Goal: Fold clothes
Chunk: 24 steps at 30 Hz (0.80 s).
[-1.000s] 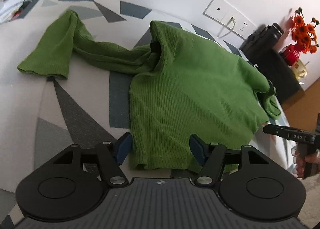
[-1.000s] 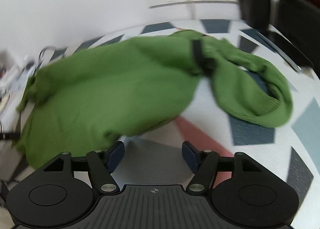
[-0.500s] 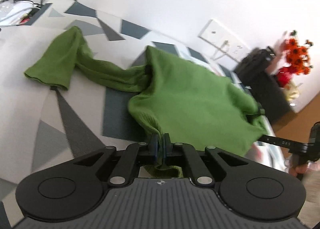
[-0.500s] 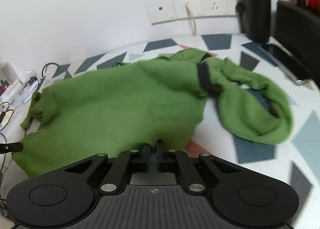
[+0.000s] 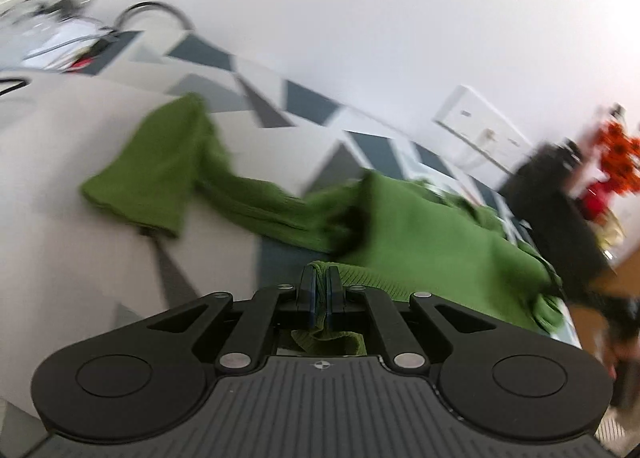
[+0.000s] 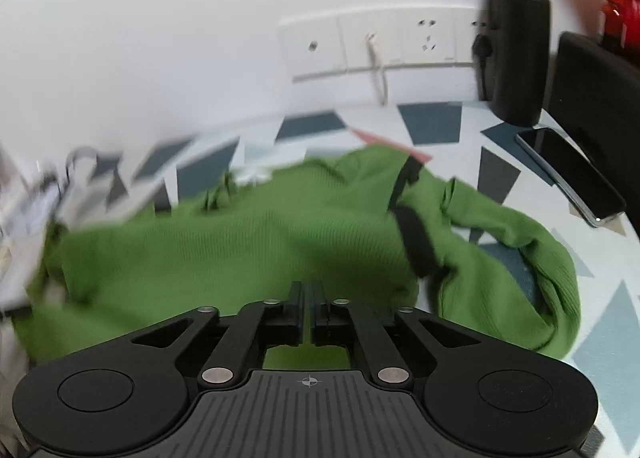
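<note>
Green sweater point(image 5: 432, 230) hem pinched in left gripper point(image 5: 320, 290); right gripper point(image 6: 308, 306) clamped on hem, jaws easing apart. Right view alone shows phone point(image 6: 568, 174), black flask point(image 6: 516, 38); left view, outstretched sleeve point(image 5: 160, 174).

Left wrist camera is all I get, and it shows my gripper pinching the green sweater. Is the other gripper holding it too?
Observer: Yes. Cloth from the green sweater sits between the right gripper's jaws, though they are opening a little.
Operator: Where did the other sleeve go?
Observer: The other sleeve lies curled on the table, to the right of that gripper in the right wrist view.
Operator: Is anything near it that I could bump?
Observer: A phone lies flat on the table beyond the sleeve, next to a black bottle.
</note>
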Each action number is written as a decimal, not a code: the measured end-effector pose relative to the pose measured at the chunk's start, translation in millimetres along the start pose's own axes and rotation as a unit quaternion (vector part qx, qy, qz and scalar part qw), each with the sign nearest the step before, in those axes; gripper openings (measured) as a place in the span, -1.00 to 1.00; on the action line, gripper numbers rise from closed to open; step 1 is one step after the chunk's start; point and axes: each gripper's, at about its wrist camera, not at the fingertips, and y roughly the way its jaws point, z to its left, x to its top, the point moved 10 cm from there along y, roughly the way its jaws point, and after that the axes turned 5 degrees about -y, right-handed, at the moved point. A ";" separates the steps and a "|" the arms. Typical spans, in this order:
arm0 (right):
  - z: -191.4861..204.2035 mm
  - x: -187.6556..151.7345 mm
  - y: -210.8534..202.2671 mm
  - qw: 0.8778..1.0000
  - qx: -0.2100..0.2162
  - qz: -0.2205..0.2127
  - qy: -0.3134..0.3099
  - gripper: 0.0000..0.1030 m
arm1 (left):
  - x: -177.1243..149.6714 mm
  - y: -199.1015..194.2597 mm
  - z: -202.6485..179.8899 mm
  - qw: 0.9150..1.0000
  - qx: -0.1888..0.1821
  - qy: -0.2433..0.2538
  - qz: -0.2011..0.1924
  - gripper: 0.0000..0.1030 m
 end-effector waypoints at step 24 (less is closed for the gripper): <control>2.7 -78.1 -39.8 0.998 0.022 -0.006 0.054 -0.84 | -52.5 -23.5 -29.4 0.996 -0.058 0.030 0.064 -0.91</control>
